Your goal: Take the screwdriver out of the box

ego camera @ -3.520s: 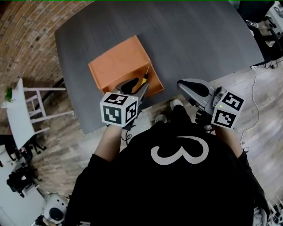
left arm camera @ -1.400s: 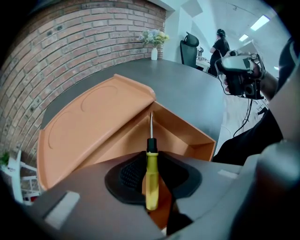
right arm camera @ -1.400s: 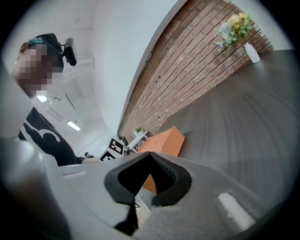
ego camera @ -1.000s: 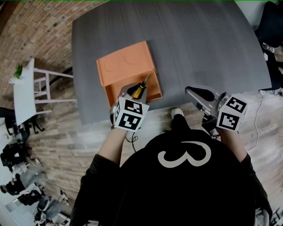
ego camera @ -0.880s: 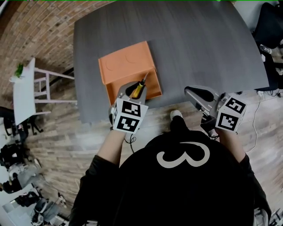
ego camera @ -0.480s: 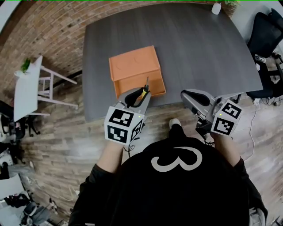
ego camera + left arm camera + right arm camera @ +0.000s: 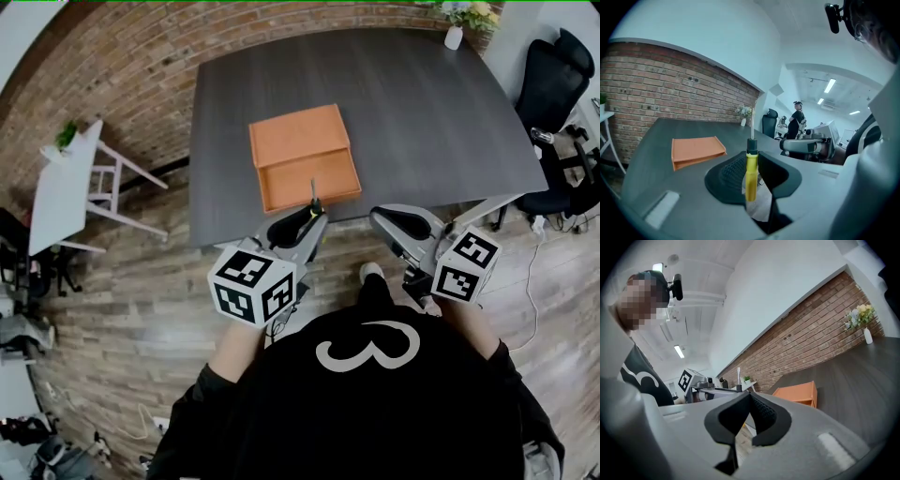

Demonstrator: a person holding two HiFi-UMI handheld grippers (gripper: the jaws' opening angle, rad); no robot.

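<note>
The orange box (image 7: 305,157) lies open on the dark grey table (image 7: 422,103). My left gripper (image 7: 314,217) is shut on the screwdriver (image 7: 316,204) and holds it raised off the table's near edge, outside the box. In the left gripper view the yellow handle (image 7: 751,176) is pinched between the black pads of the left gripper (image 7: 752,161), shaft pointing up, and the box (image 7: 696,150) sits farther off to the left. My right gripper (image 7: 380,217) hangs beside it on the right, shut and holding nothing. In the right gripper view the pads of the right gripper (image 7: 750,399) meet, and the box (image 7: 799,392) lies beyond.
A white side table (image 7: 66,187) with a small plant stands left of the table by the brick wall. A vase of flowers (image 7: 454,36) sits at the table's far right corner. Black office chairs (image 7: 553,84) stand at the right. A person (image 7: 797,119) stands far off.
My left gripper has lifted the screwdriver up out of the box and drawn it back toward the table's near edge. The right gripper has risen and shifted left as well.
</note>
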